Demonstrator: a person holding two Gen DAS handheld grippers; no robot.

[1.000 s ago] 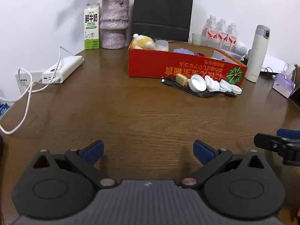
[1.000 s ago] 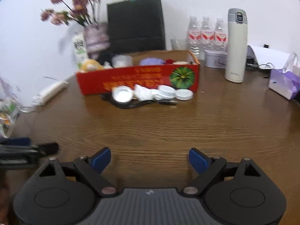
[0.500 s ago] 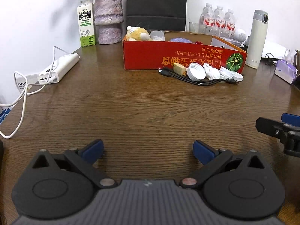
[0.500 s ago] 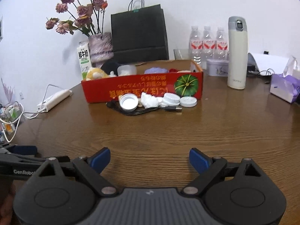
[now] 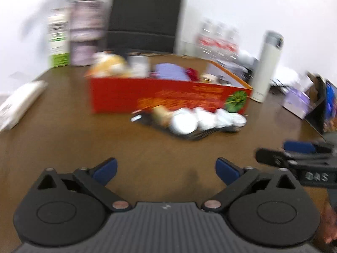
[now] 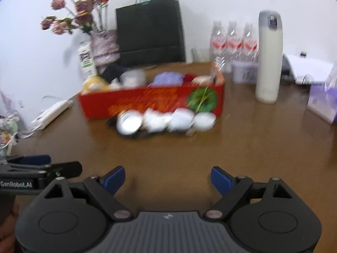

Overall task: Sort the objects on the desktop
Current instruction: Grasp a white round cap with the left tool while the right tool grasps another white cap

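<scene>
Two hand-held grippers hover over a brown table (image 5: 63, 130) facing a red box (image 5: 168, 97).

Left wrist view, blurred: the left gripper (image 5: 166, 167), jaws wide but closing, holds nothing; white lids (image 5: 183, 122) lie on a black cable just before the box, a white flask (image 5: 267, 67) beside its right end. Right wrist view: the right gripper (image 6: 167, 178), also wide, closing and empty, faces the lids (image 6: 166, 119) touching the box's (image 6: 147, 99) front.
</scene>
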